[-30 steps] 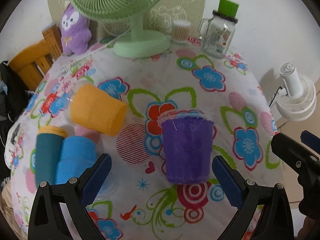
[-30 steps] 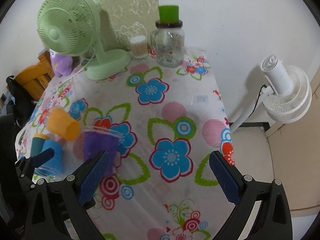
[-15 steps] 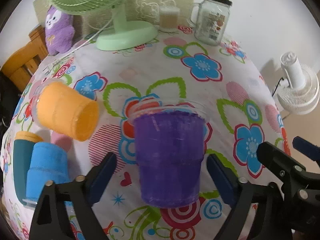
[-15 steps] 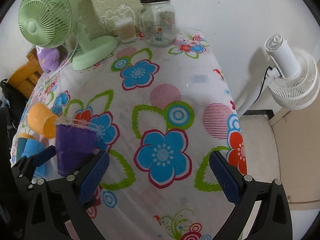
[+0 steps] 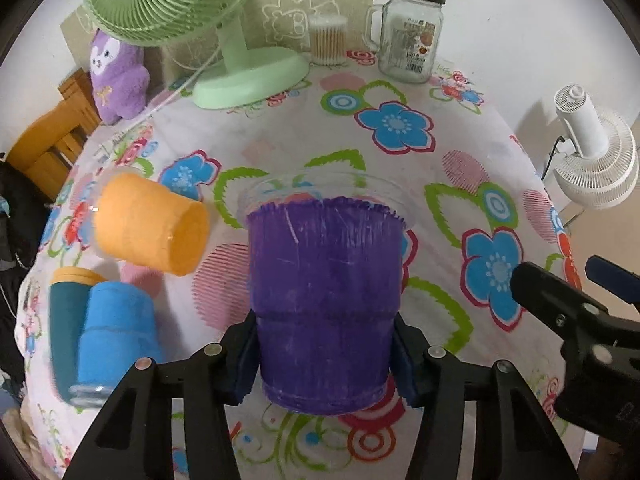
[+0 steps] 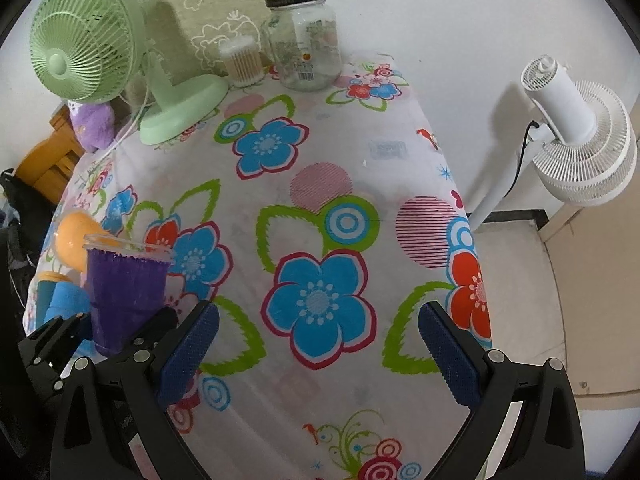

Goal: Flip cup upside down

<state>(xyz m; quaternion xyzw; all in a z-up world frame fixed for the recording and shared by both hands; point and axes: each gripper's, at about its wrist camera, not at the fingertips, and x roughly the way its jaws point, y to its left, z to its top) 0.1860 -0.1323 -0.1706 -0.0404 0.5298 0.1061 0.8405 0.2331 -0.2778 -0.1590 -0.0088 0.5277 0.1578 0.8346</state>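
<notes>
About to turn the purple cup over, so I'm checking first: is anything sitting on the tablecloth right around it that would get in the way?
Nothing visible does. The left gripper already clamps the purple cup; the orange cup lies apart on its left, and the tablecloth is bare on its right.

No text can be read; the glass jar's [image 5: 411, 34] label and barcode are too blurred.

Purple cup [image 5: 326, 304], clear plastic with a transparent rim above a fuzzy purple body. Stood upright, mouth up. Pinched low on both sides between the left fingers [image 5: 242, 360], over the flowered worktop [image 5: 400, 184].
</notes>
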